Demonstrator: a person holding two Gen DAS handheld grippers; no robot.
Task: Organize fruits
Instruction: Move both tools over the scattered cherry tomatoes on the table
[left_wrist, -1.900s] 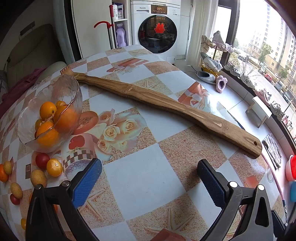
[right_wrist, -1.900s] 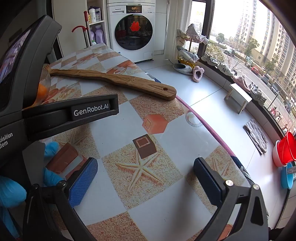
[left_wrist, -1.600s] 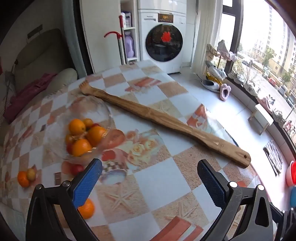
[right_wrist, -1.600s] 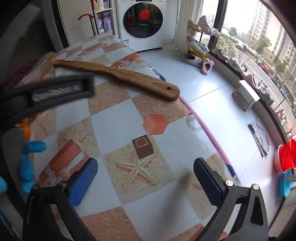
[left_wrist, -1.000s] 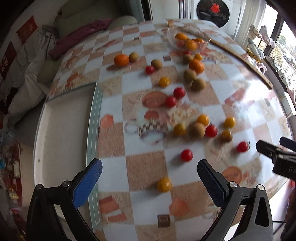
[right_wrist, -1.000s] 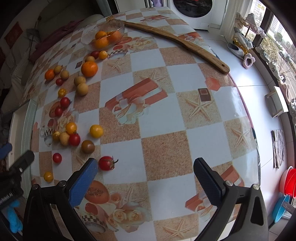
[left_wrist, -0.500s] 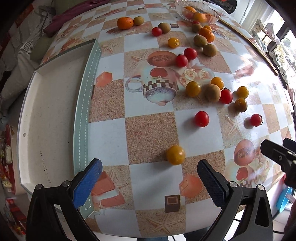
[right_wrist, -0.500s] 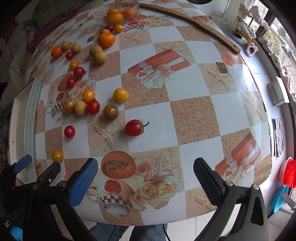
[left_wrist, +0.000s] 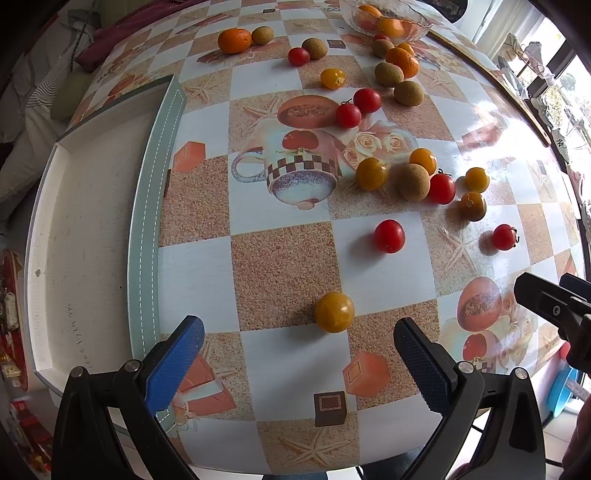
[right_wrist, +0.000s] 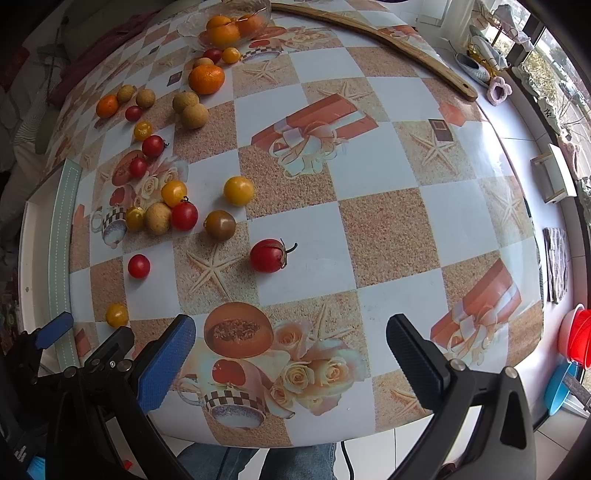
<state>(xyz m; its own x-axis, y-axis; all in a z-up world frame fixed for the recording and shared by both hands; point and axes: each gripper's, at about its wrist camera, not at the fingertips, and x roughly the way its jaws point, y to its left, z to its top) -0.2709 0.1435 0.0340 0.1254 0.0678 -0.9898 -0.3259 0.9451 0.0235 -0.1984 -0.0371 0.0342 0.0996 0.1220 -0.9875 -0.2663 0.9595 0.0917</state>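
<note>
Many small fruits lie scattered on the patterned table: red tomatoes, yellow tomatoes, brown round fruits and oranges. A glass bowl (left_wrist: 384, 22) with oranges stands at the far end; it also shows in the right wrist view (right_wrist: 225, 26). My left gripper (left_wrist: 297, 350) is open and empty, just short of a yellow tomato (left_wrist: 334, 312). My right gripper (right_wrist: 291, 350) is open and empty over the table's near edge, short of a stemmed red tomato (right_wrist: 269, 255). The left gripper's fingers (right_wrist: 55, 328) show at the right view's lower left.
A white tray with a green stitched rim (left_wrist: 147, 221) lies at the table's left edge. A long wooden paddle (right_wrist: 388, 40) lies along the far right edge. A red tomato (left_wrist: 388, 236) sits beyond the yellow one. Floor, basins and shoes lie to the right.
Both grippers swung from the table's far end back to its near edge. In the last half second the left gripper came closer to the yellow tomato. Both stayed open.
</note>
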